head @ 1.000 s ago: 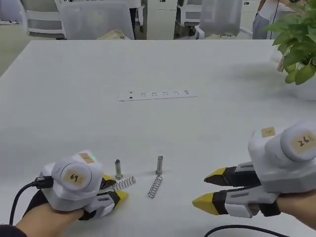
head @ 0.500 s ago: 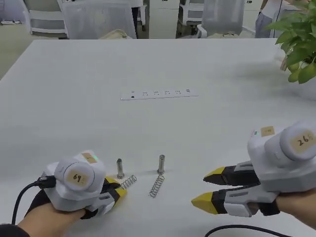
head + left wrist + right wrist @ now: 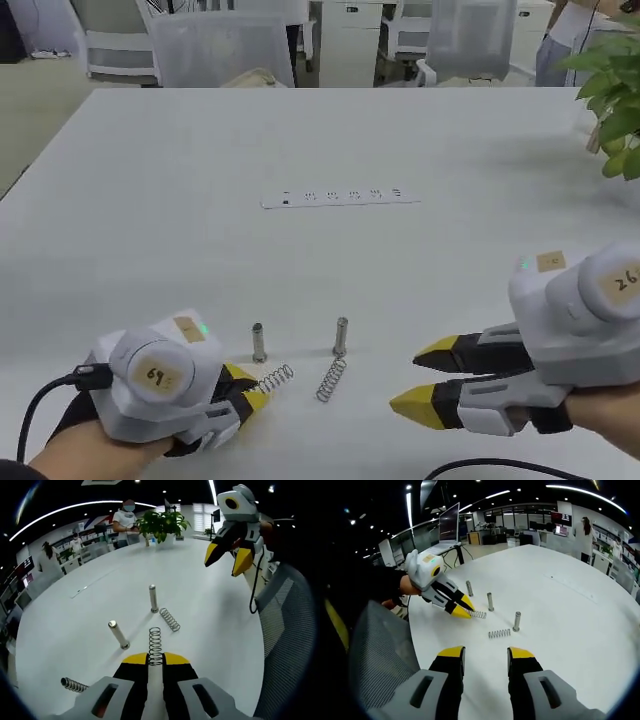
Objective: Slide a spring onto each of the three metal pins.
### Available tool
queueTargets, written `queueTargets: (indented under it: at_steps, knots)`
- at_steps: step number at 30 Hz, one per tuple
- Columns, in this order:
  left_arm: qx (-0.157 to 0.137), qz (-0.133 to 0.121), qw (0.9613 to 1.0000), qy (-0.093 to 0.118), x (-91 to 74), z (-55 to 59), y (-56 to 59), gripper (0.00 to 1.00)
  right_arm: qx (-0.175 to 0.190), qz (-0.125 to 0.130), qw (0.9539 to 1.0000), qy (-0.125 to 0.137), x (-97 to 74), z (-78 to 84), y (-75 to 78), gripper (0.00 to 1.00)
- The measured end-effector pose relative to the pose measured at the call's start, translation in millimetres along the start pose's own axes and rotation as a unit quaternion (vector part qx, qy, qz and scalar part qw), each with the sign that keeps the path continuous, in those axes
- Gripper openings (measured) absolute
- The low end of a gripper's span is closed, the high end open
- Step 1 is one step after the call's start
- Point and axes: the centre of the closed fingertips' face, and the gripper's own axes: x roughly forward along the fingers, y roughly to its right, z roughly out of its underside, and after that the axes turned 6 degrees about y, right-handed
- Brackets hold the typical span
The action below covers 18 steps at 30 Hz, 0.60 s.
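My left gripper point(image 3: 250, 392) sits at the table's near left, shut on the end of a spring point(image 3: 276, 378) that sticks out ahead of its jaws point(image 3: 155, 645). Two bare metal pins point(image 3: 259, 342) point(image 3: 341, 336) stand upright just beyond it. A loose spring point(image 3: 331, 378) lies flat by the right-hand pin. In the right gripper view a third pin point(image 3: 469, 588) stands behind the left gripper point(image 3: 465, 611) and looks wrapped in a spring. My right gripper point(image 3: 418, 380) hovers open to the right of the pins, with nothing between its jaws point(image 3: 485, 654).
A white power strip point(image 3: 340, 197) lies mid-table. A potted plant point(image 3: 622, 95) stands at the far right edge. Chairs and bins line the far side. A black cable point(image 3: 40, 400) trails from the left gripper. A person point(image 3: 125, 522) stands beyond the table.
The head camera has shifted a little. My left gripper's jaws have come together on the spring's end near the left pin. The right gripper has barely moved.
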Motion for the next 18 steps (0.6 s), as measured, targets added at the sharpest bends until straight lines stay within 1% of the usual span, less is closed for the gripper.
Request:
queueTargets:
  at_steps: [7, 14, 18]
  knots:
    - [0.022, 0.003, 0.9996, 0.018, -16.9, -17.7, 10.2, 0.03, -0.011, -0.013, 0.9998, 0.005, 1.9, -8.2, -8.4, 0.31]
    - [0.041, 0.009, 0.9984, 0.037, -27.0, -37.6, 21.1, 0.03, -0.020, -0.023, 0.9995, 0.013, -0.4, -18.9, -12.8, 0.30]
    - [0.050, 0.013, 0.9976, 0.045, -32.0, -46.5, 26.8, 0.03, -0.026, -0.029, 0.9991, 0.016, -0.6, -24.0, -16.1, 0.30]
